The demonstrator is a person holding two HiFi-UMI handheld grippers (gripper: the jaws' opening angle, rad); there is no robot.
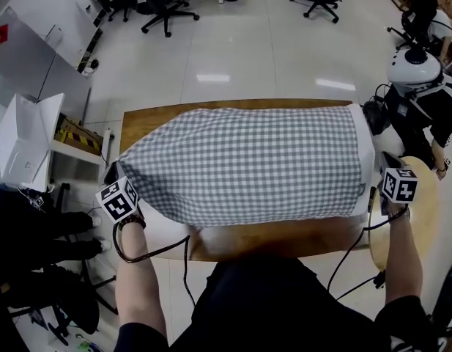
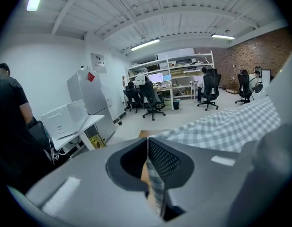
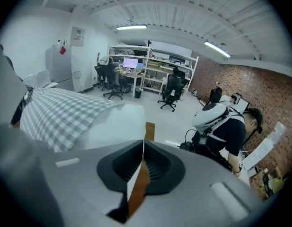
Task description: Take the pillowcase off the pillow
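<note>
Both clenched | left claw [image 2: 147, 148]: pillowcase [image 1: 247, 163] | right claw [image 3: 143, 148]: pillow [image 1: 365, 152], mostly covered

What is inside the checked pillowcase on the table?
A white pillow. Only its end shows, sticking out of the checked pillowcase at the right of the head view. The rest of it is covered by the fabric.

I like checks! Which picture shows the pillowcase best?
The head view: the whole pillowcase lies across the table. The left gripper view shows a pinched corner and one stretch; the right gripper view shows a part.
</note>
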